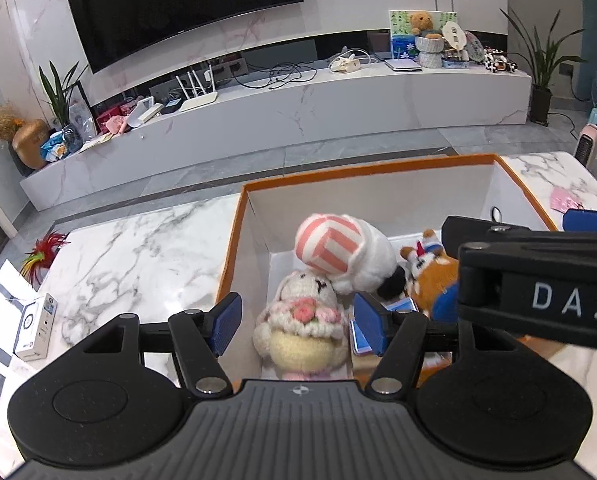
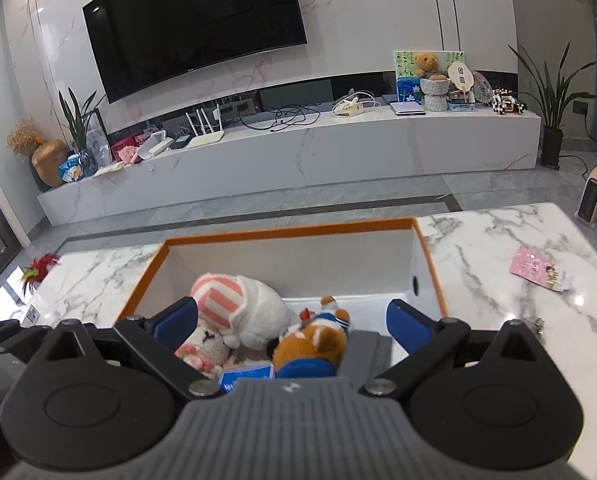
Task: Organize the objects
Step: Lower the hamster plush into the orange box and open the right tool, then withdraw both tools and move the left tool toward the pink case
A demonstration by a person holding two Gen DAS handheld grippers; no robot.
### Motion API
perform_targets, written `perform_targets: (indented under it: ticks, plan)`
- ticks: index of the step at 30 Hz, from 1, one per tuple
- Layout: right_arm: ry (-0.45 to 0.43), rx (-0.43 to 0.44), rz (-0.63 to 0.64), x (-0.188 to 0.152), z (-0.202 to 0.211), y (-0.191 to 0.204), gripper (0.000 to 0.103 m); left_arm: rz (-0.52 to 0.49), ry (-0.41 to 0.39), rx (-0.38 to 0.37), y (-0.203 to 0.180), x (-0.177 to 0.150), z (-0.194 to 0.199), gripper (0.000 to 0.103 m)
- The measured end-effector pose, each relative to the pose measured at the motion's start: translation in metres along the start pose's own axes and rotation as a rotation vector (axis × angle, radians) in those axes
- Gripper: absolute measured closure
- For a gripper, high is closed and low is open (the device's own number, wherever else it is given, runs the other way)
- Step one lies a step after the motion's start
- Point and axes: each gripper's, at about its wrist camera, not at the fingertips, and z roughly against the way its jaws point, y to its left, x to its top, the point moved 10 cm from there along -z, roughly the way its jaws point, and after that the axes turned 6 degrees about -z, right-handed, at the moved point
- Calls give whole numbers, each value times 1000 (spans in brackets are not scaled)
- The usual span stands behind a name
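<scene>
An orange-rimmed white box (image 1: 234, 240) stands on the marble table and holds soft toys. A cream knitted bunny with pink flowers (image 1: 302, 332) lies at the near end. Behind it is a white plush with a pink striped hat (image 1: 338, 252), and to the right a brown dog plush in blue (image 2: 314, 344). A blue card (image 2: 246, 378) lies beside them. My left gripper (image 1: 300, 324) hangs open over the bunny, its blue pads clear of it on both sides. My right gripper (image 2: 292, 326) stands wide open over the dog plush, holding nothing. Its black body (image 1: 538, 292) crosses the left wrist view.
A small white carton (image 1: 36, 328) and a red feather toy (image 1: 42, 256) lie at the table's left edge. A pink card (image 2: 538, 274) lies on the right. Beyond the table are grey floor, a small heater (image 2: 592, 196) and a long TV console (image 2: 338, 152).
</scene>
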Motion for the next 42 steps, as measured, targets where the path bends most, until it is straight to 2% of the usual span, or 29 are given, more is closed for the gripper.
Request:
perform_targets:
  ticks: [13, 23, 32, 38, 42]
  plan:
    - [42, 0, 45, -23, 24, -6, 2, -59, 25, -28, -23, -25, 18, 30]
    - [41, 11, 90, -22, 33, 0, 1, -10, 15, -84, -29, -31, 24, 30]
    - [60, -5, 146, -30, 38, -18, 1, -44, 12, -116, -46, -47, 32, 30]
    - [92, 46, 215, -46, 48, -17, 1, -67, 21, -125, -56, -60, 38, 30]
    - [102, 60, 245, -53, 55, -23, 1, -91, 35, -158, -67, -72, 38, 30]
